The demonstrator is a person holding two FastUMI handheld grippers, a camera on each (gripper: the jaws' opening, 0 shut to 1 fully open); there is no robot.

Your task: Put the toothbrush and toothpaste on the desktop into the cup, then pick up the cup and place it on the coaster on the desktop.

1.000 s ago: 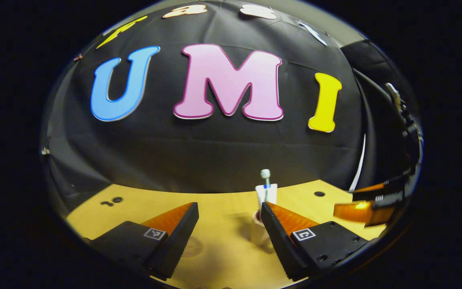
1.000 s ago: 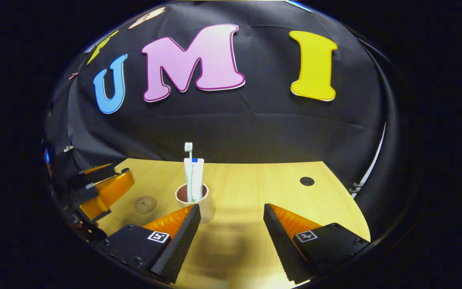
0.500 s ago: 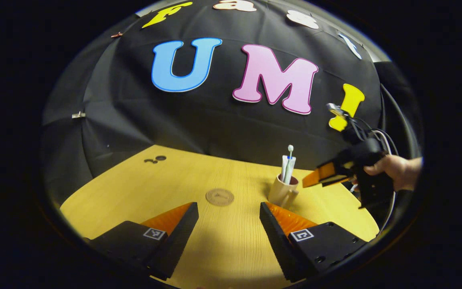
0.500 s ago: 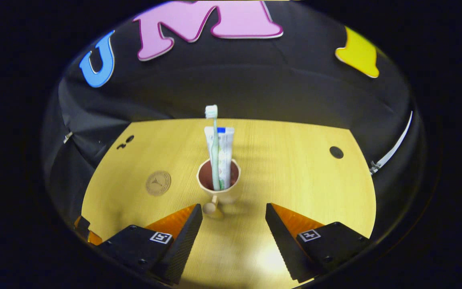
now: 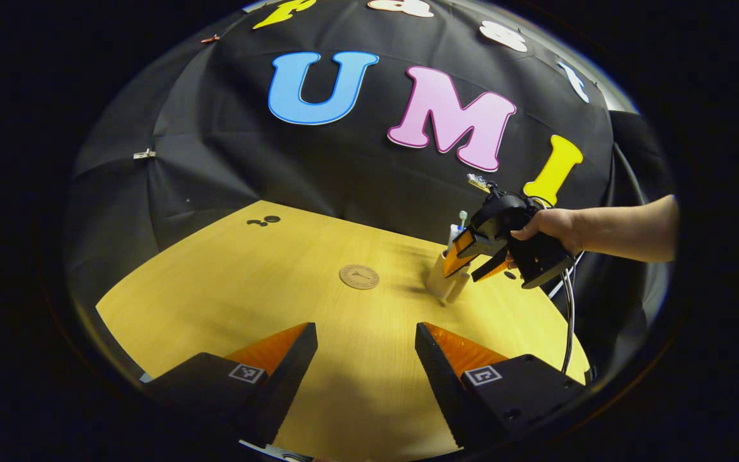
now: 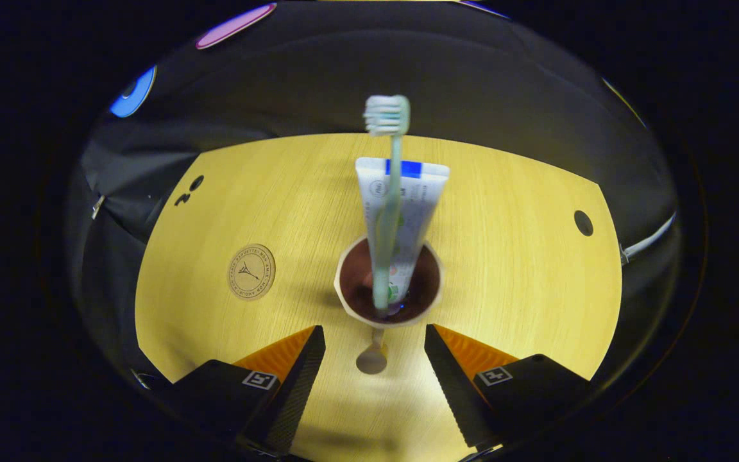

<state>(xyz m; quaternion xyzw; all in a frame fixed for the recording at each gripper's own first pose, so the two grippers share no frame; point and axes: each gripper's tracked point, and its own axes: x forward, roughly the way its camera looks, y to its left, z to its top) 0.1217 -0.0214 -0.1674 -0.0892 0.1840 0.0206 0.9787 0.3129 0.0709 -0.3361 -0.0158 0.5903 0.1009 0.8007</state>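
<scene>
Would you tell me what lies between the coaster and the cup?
Nothing: in the right gripper view, bare desktop separates the coaster from the cup.

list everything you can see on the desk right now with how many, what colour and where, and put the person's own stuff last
cup: one, beige, dark red inside, mid-desk, handle between the right tool's fingers
toothbrush: one, pale green, upright in cup
toothpaste: one, white with blue band, upright in cup
coaster: one, brown, round, bare, apart from cup
desk: one, yellow wood
right tool: one, black and orange, open at the cup handle
left tool: one, black and orange, open, holding nothing
hand: one, holding right tool
</scene>
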